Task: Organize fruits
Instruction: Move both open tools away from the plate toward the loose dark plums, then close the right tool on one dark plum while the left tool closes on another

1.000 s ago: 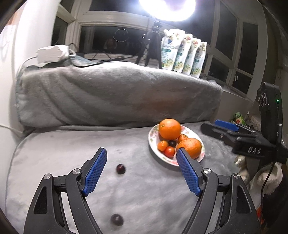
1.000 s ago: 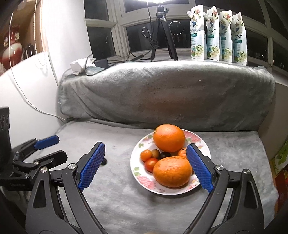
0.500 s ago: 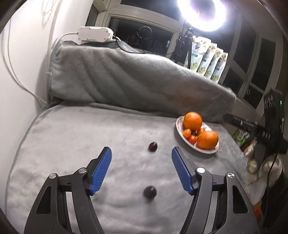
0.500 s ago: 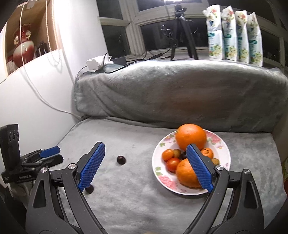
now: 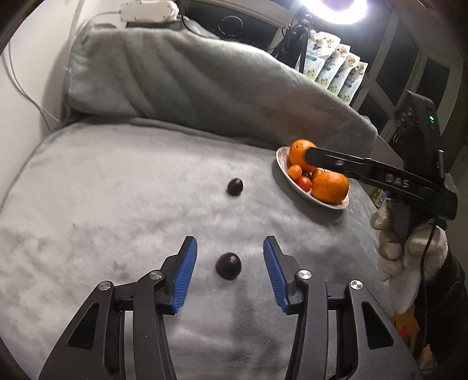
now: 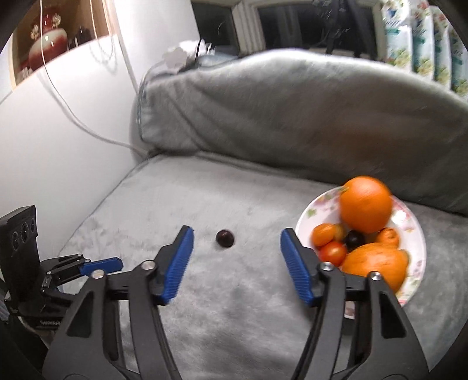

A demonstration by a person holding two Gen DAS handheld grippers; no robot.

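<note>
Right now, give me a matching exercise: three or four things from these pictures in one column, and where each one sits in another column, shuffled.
Things:
1. near dark plum
2. far dark plum
3. big orange
4. white power strip

Places:
A. on the flowered plate
B. between the left gripper fingers, untouched
C. on top of the grey cushion
D. alone on the blanket, nearer the plate

Pairs: 1-B, 2-D, 3-A, 4-C

White letters "DAS" stand on the right gripper (image 5: 389,178) arm. Small print on the left gripper (image 6: 49,321) body seems too blurred to read.
</note>
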